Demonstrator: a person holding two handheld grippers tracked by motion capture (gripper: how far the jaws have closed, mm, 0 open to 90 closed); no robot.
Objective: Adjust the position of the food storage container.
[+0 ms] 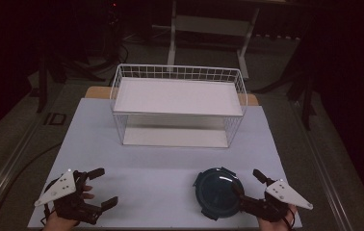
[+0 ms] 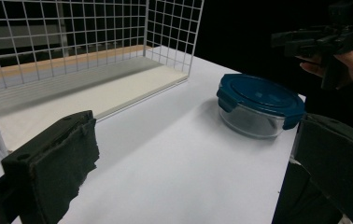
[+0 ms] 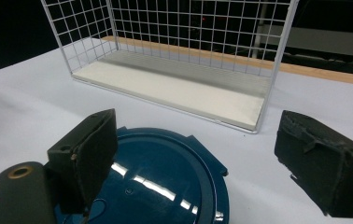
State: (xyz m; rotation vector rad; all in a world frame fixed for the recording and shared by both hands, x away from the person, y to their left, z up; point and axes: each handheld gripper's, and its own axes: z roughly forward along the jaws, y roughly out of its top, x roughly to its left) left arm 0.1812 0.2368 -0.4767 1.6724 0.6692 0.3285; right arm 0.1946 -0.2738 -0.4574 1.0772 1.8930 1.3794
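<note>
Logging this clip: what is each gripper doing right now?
Left gripper: open, holding nothing.
Right gripper: open, beside the blue-lidded container, not gripping it.

A round glass bowl (image 1: 217,192) is being seen sitting flat on the white table, at its near right side. It is being covered by a dark blue lid (image 2: 260,95) with clip tabs, which is being kept shut.
</note>
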